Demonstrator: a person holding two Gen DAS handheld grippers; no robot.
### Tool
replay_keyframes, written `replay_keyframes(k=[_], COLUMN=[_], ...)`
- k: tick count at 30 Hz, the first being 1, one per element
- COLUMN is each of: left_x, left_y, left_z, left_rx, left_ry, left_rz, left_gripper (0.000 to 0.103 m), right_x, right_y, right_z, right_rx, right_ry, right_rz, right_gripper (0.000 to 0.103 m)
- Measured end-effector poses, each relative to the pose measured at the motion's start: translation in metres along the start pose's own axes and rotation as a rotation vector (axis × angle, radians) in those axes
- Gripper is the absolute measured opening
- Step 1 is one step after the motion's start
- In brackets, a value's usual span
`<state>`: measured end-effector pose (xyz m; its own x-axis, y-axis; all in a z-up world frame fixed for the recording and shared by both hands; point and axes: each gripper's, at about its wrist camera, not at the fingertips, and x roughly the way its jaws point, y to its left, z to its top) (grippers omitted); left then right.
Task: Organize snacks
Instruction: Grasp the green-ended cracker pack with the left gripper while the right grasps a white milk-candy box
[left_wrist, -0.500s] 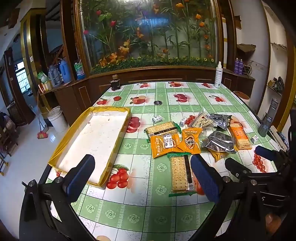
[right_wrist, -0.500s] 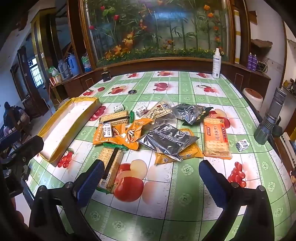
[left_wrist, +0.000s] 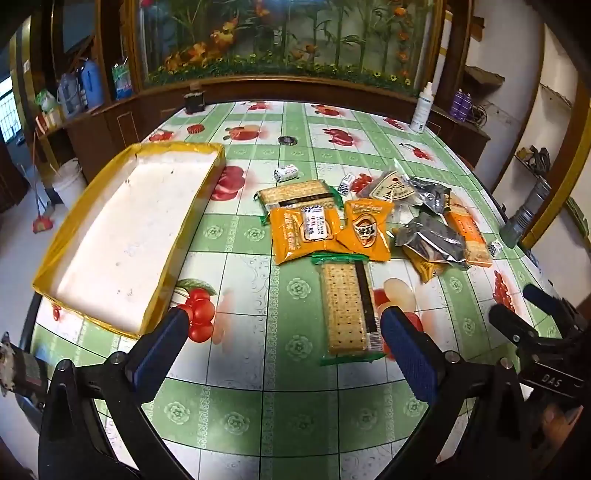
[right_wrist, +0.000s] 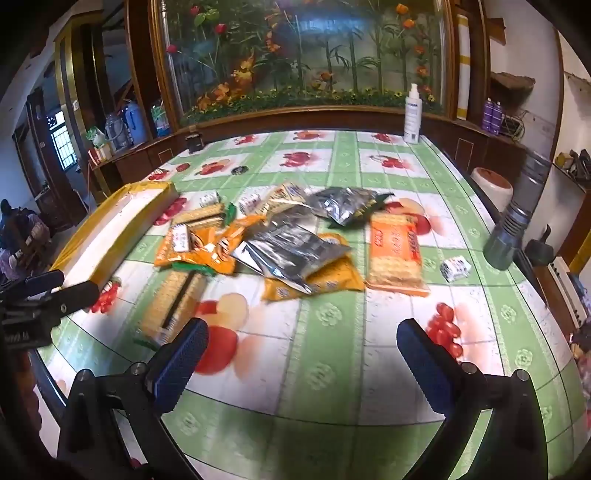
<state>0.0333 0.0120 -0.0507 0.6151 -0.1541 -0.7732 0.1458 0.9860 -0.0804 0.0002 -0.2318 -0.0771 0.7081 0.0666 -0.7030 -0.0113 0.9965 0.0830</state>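
Snacks lie in a loose heap on the green-checked tablecloth (left_wrist: 236, 369) with its fruit prints, right of the middle in our left view, and none of them is in the yellow-rimmed tray (left_wrist: 192, 206), which sits well apart to their left with its white floor bare. Nearest to us is a long cracker pack (left_wrist: 345, 308) with green ends, lying lengthwise toward us; just behind it two orange packets (left_wrist: 306, 230) rest side by side, overlapping a second cracker pack (left_wrist: 295, 194) farther back. To the right we see a silver foil bag (right_wrist: 291, 253) resting on a yellow packet (right_wrist: 332, 282), another dark foil bag (right_wrist: 347, 206) behind it, and an orange biscuit pack (right_wrist: 397, 254) beside them. A few small wrapped candies are scattered around, one (right_wrist: 456, 267) alone at the right near a grey metal cylinder (right_wrist: 515, 221). Our left gripper (left_wrist: 284, 350) hangs above the near edge of the table, tilted downward, its blue pads (left_wrist: 410, 354) spread wide with nothing between them; the right-hand pad stands just beside the near end of the long cracker pack, though we cannot tell whether it touches. Our right gripper (right_wrist: 303, 363) is likewise spread wide and empty, over bare cloth in front of the heap. A white spray bottle (right_wrist: 412, 114) stands at the far edge of the table.
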Motion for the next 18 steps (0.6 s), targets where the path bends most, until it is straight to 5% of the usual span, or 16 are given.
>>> replay_keyframes(k=[8,18], left_x=[0.042,0.057], left_y=[-0.013,-0.046], left_z=[-0.008,0.0], left_rx=[0.046,0.131], left_ry=[0.139,0.182], left_rz=[-0.019,-0.039], left_gripper=[0.103,0.103], right_x=[0.008,0.008], right_y=[-0.032,-0.059], right_z=[-0.019,-0.024], right_rx=[0.049,0.075], right_ry=[0.045,0.055], right_rz=[-0.035,-0.071], right_gripper=[0.103,0.103])
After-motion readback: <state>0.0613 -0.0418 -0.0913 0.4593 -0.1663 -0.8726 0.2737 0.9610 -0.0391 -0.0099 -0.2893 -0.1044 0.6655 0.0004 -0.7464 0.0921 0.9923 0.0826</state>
